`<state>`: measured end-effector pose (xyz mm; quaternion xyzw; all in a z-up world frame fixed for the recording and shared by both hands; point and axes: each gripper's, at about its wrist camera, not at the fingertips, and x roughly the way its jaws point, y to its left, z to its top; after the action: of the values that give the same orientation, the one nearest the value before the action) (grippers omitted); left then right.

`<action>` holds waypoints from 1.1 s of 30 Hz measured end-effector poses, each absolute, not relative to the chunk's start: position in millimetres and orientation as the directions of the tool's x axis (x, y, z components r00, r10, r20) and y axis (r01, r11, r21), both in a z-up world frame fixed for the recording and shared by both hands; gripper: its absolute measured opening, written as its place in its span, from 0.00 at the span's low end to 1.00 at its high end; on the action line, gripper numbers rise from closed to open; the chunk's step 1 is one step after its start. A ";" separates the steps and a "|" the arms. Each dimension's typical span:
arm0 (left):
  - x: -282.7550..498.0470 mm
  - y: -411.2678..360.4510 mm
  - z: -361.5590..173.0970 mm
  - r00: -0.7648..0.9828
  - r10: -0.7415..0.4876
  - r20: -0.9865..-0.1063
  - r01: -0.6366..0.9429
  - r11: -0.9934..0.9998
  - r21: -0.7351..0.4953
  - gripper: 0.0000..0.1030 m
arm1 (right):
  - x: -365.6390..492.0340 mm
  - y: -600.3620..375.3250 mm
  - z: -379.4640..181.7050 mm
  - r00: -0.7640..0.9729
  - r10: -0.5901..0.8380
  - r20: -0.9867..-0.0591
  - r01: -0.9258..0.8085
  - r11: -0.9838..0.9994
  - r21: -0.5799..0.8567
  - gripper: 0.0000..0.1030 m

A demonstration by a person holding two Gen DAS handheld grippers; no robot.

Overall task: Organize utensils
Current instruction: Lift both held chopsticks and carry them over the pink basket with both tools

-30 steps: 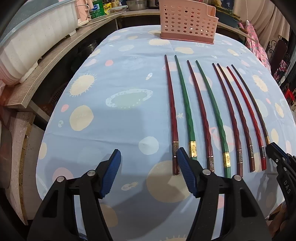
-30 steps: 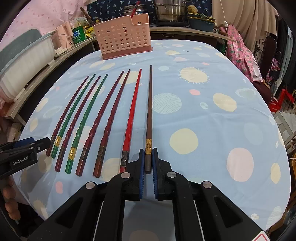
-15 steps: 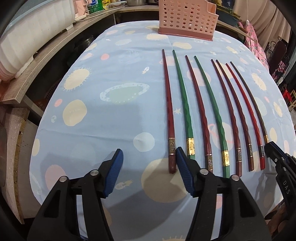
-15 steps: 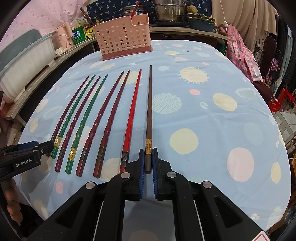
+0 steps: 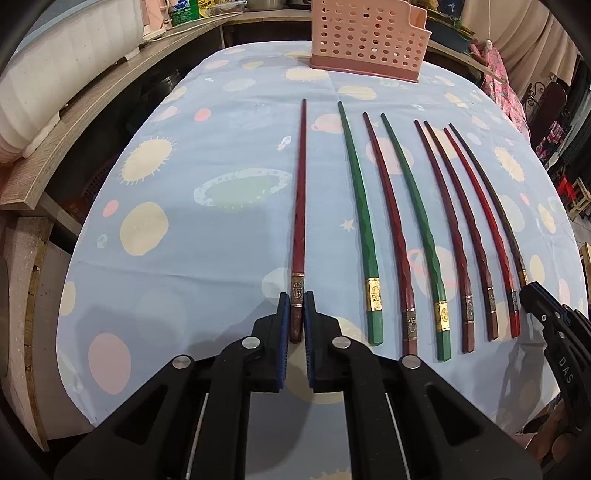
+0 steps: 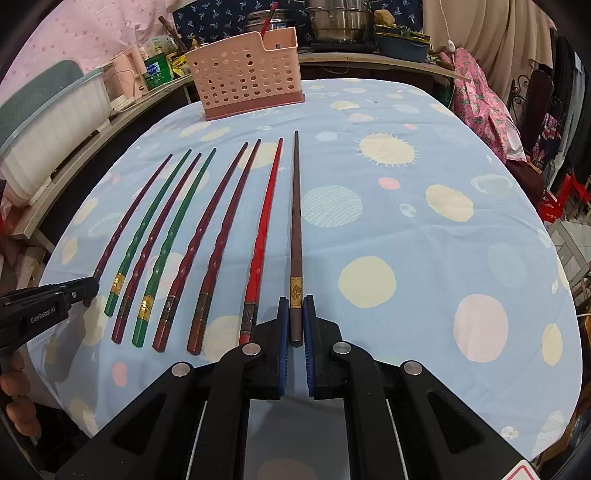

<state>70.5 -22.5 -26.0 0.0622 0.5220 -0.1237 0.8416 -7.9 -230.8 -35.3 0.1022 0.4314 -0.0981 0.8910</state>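
Observation:
Several long chopsticks lie side by side on a blue tablecloth (image 5: pixel 229 236). In the left wrist view my left gripper (image 5: pixel 295 297) is shut on the thick end of the leftmost dark red chopstick (image 5: pixel 298 206). Two green chopsticks (image 5: pixel 360 206) and other red ones lie to its right. In the right wrist view my right gripper (image 6: pixel 296 299) is shut on the end of the rightmost dark brown chopstick (image 6: pixel 296 206), with a bright red chopstick (image 6: pixel 264 229) beside it. A pink perforated utensil basket (image 6: pixel 243 74) stands at the table's far side.
A wooden shelf (image 5: pixel 74 122) with a white ribbed tub (image 5: pixel 55 62) runs along the left. Pots and bottles stand on the counter behind the basket (image 6: pixel 340 22). Pink patterned cloth (image 6: pixel 487 107) hangs at the right. The tablecloth's right half (image 6: pixel 443 229) bears no chopsticks.
My left gripper has gone from open to shut around the end of the leftmost dark red chopstick. The right gripper keeps its hold on the dark brown chopstick and has not moved.

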 end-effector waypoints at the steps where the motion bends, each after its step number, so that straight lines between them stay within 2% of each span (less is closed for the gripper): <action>1: 70.9 -21.8 -25.0 0.424 -0.144 -0.894 0.271 0.962 -0.027 0.07 | -8.0 -231.6 -32.9 0.612 -0.088 -0.786 0.263 0.960 0.097 0.07; 11: 80.7 -10.7 15.8 0.489 -0.172 -0.855 0.245 0.968 -0.055 0.07 | -3.0 -249.4 18.0 0.686 -0.109 -0.719 0.275 0.954 0.117 0.07; 24: 122.5 -6.3 107.4 0.649 -0.226 -0.727 0.217 0.970 -0.108 0.07 | 31.5 -289.6 113.5 0.819 -0.154 -0.553 0.284 0.946 0.158 0.07; 33: 168.1 -19.3 151.1 0.708 -0.246 -0.662 0.220 0.968 -0.125 0.07 | 73.4 -304.0 144.7 0.850 -0.175 -0.497 0.291 0.942 0.166 0.07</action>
<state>168.1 -19.3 151.1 -0.0182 0.3610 -0.1259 0.9238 73.4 -304.0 144.7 0.1183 0.2451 -0.1222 0.9545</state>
